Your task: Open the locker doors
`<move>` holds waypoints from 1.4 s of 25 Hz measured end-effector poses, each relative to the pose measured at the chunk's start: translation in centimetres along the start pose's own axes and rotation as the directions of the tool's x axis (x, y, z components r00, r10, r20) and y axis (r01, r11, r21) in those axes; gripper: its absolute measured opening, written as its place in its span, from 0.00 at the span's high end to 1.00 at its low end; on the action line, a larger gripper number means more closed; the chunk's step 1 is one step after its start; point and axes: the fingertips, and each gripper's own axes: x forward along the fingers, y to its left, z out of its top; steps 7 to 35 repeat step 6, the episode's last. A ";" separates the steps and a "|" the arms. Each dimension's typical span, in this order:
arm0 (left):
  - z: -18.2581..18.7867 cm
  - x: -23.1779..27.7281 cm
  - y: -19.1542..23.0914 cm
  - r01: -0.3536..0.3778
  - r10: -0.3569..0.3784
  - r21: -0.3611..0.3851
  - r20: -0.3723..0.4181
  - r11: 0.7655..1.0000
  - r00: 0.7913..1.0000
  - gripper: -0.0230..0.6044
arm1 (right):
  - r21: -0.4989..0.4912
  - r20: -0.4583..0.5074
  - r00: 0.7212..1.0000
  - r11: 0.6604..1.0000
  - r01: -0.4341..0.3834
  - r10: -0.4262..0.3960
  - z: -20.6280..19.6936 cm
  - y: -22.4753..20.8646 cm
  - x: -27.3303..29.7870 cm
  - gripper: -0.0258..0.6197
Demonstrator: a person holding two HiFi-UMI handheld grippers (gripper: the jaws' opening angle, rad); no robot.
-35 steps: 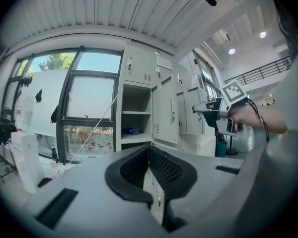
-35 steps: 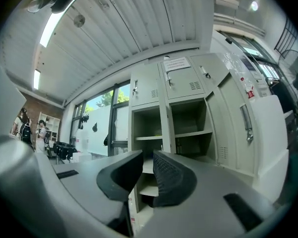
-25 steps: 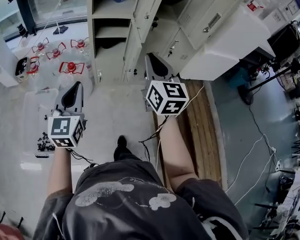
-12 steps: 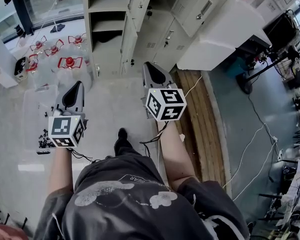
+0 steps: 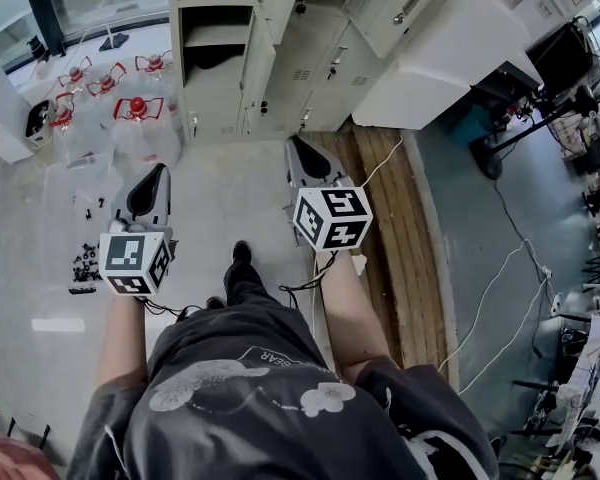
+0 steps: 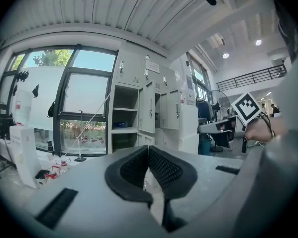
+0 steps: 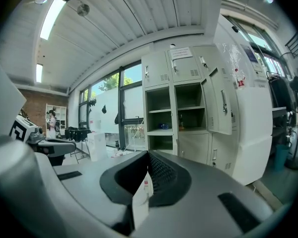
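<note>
Locker doors (image 5: 258, 68) are hanging partly open on the pale cabinet (image 5: 215, 108) ahead of the person, some showing shelves and others sitting closed. The left claw (image 6: 148, 148) is hovering over the floor (image 5: 220, 208), jaws pressed together on nothing. The right claw (image 7: 148, 155) is likewise pinched empty, pointing toward the lockers and well apart from them.

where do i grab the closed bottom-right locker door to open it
Its small upright handle near the door's left edge, approached straight from the front with the jaws either side; the door face is flat, offering nothing else.
</note>
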 end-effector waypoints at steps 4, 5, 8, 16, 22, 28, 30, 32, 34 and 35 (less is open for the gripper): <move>-0.8 -0.2 -0.4 0.009 -0.009 0.014 -0.017 1.000 1.000 0.95 | 0.006 -0.027 1.000 1.000 -0.004 0.004 -1.4 0.1 -0.2 0.91; -0.9 -0.2 -0.5 0.011 -0.010 0.018 -0.020 1.000 1.000 0.95 | 0.008 -0.033 0.999 1.000 -0.004 0.004 -1.8 0.1 -0.2 0.91; -1.1 -0.2 -0.6 0.012 -0.011 0.022 -0.023 1.000 1.000 0.95 | 0.012 -0.038 0.999 1.000 -0.004 0.005 -2.2 0.1 -0.2 0.91; -1.1 -0.2 -0.6 0.012 -0.011 0.022 -0.023 1.000 1.000 0.95 | 0.012 -0.038 0.999 1.000 -0.004 0.005 -2.2 0.1 -0.2 0.91; -1.1 -0.2 -0.6 0.012 -0.011 0.022 -0.023 1.000 1.000 0.95 | 0.012 -0.038 0.999 1.000 -0.004 0.005 -2.2 0.1 -0.2 0.91; -1.1 -0.2 -0.6 0.012 -0.011 0.022 -0.023 1.000 1.000 0.95 | 0.012 -0.038 0.999 1.000 -0.004 0.005 -2.2 0.1 -0.2 0.91; -1.1 -0.2 -0.6 0.012 -0.011 0.022 -0.023 1.000 1.000 0.95 | 0.012 -0.038 0.999 1.000 -0.004 0.005 -2.2 0.1 -0.2 0.91; -1.1 -0.2 -0.6 0.012 -0.011 0.022 -0.023 1.000 1.000 0.95 | 0.012 -0.038 0.999 1.000 -0.004 0.005 -2.2 0.1 -0.2 0.91; -1.1 -0.2 -0.6 0.012 -0.011 0.022 -0.023 1.000 1.000 0.95 | 0.012 -0.038 0.999 1.000 -0.004 0.005 -2.2 0.1 -0.2 0.91; -1.1 -0.2 -0.6 0.012 -0.011 0.022 -0.023 1.000 1.000 0.95 | 0.012 -0.038 0.999 1.000 -0.004 0.005 -2.2 0.1 -0.2 0.91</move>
